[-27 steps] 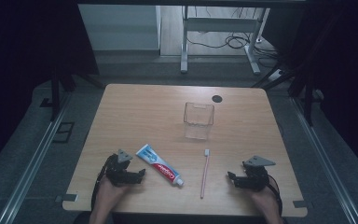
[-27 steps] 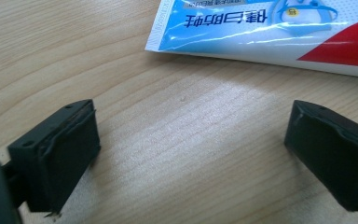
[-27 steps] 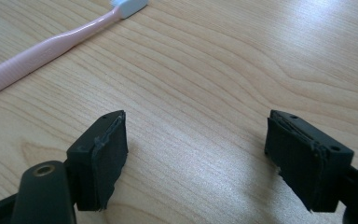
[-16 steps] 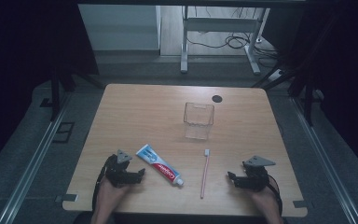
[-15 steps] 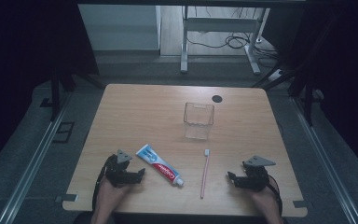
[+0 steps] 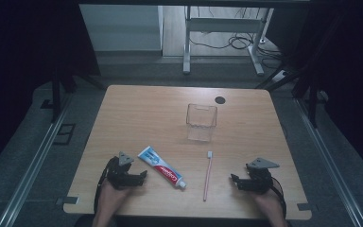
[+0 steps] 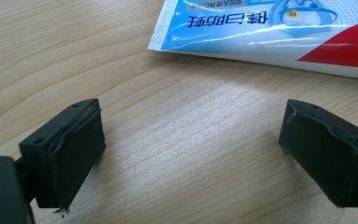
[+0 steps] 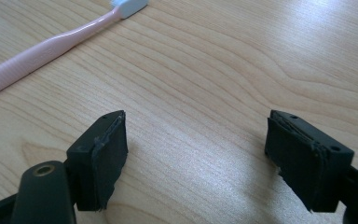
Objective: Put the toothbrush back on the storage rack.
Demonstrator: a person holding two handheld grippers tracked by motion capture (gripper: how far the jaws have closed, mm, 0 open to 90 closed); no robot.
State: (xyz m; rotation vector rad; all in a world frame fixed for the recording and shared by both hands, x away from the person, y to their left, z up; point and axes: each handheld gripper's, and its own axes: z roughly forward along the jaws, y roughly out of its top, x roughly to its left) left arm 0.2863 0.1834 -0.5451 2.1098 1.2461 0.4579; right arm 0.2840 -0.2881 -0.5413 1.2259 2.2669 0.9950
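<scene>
A blue, white and red toothpaste tube [image 6: 163, 173] lies slantwise on the wooden table [image 6: 142, 113], just right of my left gripper [image 6: 139, 177]. That gripper rests low near the front edge, open, with bare wood between its pads; the toothpaste tube [image 7: 279, 32] crosses the top of the left gripper view. A pink toothbrush [image 6: 208, 175] with a white head lies between the two hands. My right gripper [image 6: 236, 182] sits to its right, open and holding nothing; the toothbrush [image 8: 56, 44] runs across the upper left of the right gripper view. A clear plastic cup [image 6: 201, 122] stands upright behind the toothbrush.
A small black round disc [image 6: 220, 100] lies near the table's far edge. Metal rails [image 6: 33, 161] run along both sides of the table on the floor. Desk legs and cables [image 6: 227, 42] stand beyond the far edge.
</scene>
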